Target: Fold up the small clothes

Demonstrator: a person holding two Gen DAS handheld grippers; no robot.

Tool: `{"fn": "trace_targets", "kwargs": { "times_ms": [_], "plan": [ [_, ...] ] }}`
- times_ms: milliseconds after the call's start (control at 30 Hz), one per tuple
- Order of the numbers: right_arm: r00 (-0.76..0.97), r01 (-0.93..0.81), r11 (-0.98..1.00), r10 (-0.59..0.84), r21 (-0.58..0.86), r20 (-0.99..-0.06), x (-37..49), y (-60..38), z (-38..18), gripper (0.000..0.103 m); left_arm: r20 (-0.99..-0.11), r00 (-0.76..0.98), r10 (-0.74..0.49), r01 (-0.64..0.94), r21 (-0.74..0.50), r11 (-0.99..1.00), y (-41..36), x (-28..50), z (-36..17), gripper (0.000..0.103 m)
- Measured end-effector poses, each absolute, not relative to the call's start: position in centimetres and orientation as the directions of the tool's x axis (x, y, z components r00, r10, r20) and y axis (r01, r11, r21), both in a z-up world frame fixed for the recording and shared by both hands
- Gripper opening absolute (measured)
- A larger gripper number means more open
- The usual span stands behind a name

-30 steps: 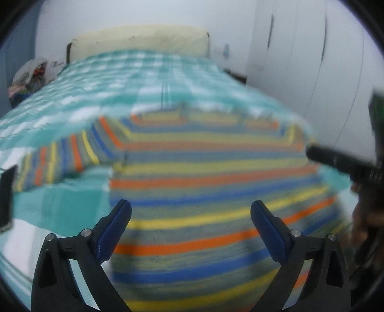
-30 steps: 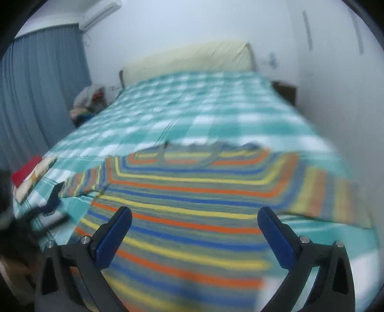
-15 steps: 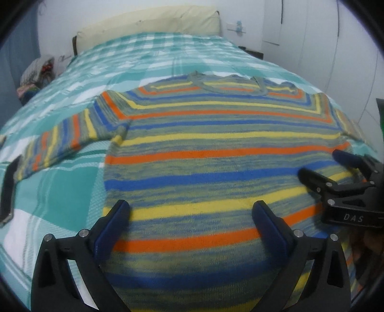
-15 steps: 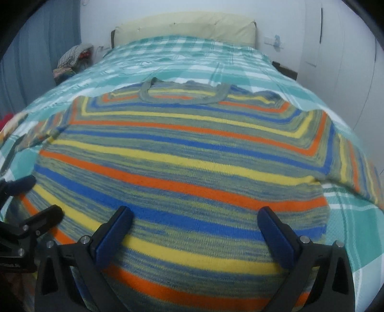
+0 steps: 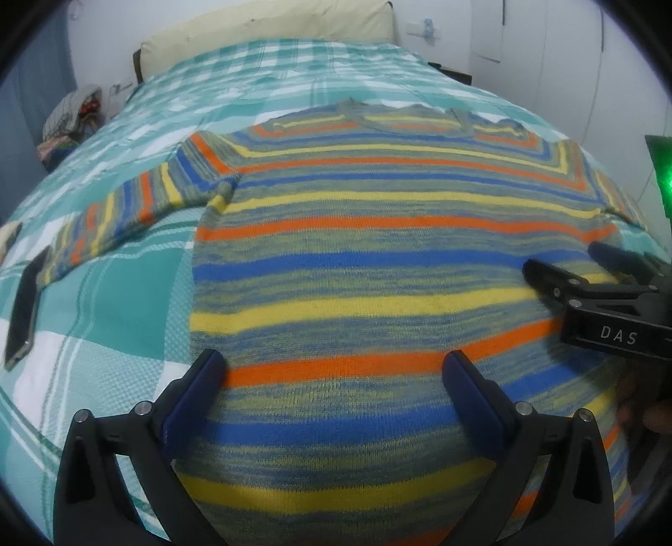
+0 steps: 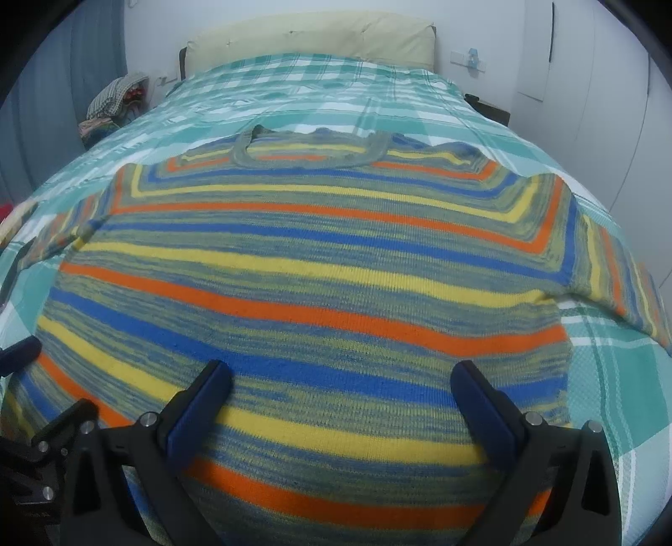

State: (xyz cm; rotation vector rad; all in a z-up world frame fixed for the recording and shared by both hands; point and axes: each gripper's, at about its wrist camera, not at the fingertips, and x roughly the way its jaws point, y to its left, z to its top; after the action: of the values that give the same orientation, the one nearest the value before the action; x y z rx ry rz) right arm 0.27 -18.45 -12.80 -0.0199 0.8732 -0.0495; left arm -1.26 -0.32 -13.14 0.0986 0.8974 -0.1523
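Our left gripper hangs wide apart over the lower body of the sweater, holding nothing, and our right gripper is spread just as wide beside it, also holding nothing. In the left wrist view the right gripper comes in from the right side, low over the knit near the sweater's right edge.

The sweater lies face up and flat on the bed, hem toward the foot edge nearest us, collar toward the headboard. One sleeve runs out toward the bed's left edge, the other sleeve toward its right edge.

We judge it a soft, fairly thick knit: light, limp, stretchy, not fragile and not slippery. It should drape and sag when lifted, so pinching both layers at a side seam, a hem corner or a shoulder would give us the best hold.

A dark flat object lies near the left edge; we cannot tell what it is.

The only writing we can read is "DAS", in white on the right gripper's black body.
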Motion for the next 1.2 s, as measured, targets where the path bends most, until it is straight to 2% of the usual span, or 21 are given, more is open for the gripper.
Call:
{"fn": "trace_targets", "kwargs": {
  "times_ms": [1200],
  "plan": [
    [0.642,0.036,0.999,-0.054,-0.04,-0.765,0.38,-18.37,-12.85,0.103,-0.782,0.617,-0.08,0.171,0.034,0.985,-0.92,-1.49,-13.21,0.103]
  ]
}}
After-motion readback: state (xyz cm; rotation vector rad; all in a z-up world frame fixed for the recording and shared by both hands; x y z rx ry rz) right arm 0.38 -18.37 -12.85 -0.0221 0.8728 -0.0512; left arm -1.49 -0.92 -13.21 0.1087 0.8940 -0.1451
